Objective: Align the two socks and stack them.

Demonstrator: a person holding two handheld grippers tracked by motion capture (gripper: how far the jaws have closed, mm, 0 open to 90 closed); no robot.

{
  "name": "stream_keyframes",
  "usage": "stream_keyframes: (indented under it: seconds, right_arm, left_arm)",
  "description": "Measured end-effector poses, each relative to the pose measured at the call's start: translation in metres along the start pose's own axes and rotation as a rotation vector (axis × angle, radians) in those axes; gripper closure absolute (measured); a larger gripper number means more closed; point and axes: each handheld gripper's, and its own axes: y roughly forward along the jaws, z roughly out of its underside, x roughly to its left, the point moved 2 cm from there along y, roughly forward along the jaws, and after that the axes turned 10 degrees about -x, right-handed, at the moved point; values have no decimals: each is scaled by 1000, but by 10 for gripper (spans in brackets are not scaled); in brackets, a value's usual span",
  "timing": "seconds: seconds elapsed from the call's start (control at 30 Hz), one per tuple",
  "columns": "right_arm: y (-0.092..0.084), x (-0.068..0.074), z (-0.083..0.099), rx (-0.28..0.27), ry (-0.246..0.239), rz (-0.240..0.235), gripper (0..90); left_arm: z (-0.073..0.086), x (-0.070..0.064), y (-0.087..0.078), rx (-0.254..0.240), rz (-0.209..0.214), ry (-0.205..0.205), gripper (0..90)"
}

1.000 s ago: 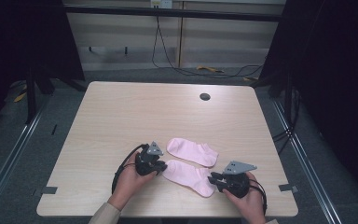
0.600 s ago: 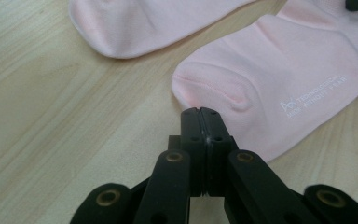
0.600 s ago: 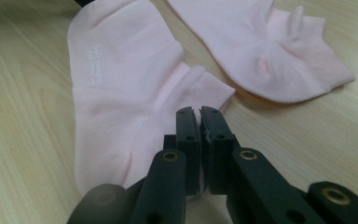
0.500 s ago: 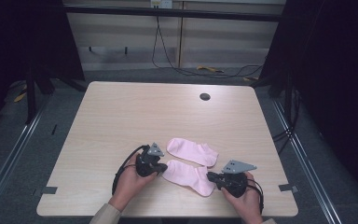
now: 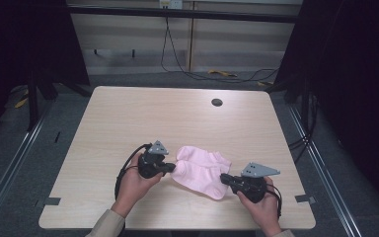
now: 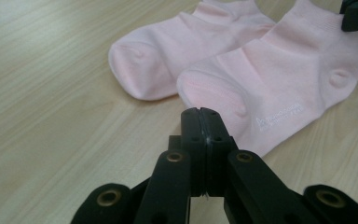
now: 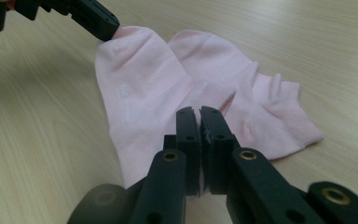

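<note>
- Pink sock [image 5: 197, 174], the nearer of a pair, lay across the front middle of the wooden table [image 5: 128, 118], stretched between the two grippers.
- Second pink sock [image 5: 205, 157] lay just behind it, partly covered by it (the overlap ran along their adjoining edges).
- Left gripper [image 5: 170, 168], held in the person's left hand [image 5: 134, 182], had its jaws fully closed on the toe end of the nearer sock; in the left gripper view the left gripper [image 6: 204, 122] showed its pads pressed flat together with the sock's fabric caught at the tip.
- Right gripper [image 5: 225, 178], held in the right hand [image 5: 261, 207], had its jaws almost fully closed, pinching the sock's cuff edge; the right gripper view showed the right gripper [image 7: 199, 122] with only a thin slit between its pads.
- Both sets of jaws had just been closing, with the sock's fabric between them.
- Printed lettering [image 6: 279, 116] was visible on the nearer sock's sole (too small to read).
</note>
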Motion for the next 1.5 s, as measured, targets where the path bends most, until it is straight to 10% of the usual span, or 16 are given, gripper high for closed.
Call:
stream_keyframes:
  seconds: [1.5]
  right_arm:
    - [23, -56, -30, 4, 27, -1, 867]
  left_arm:
    - [-27, 24, 32, -4, -83, -11, 895]
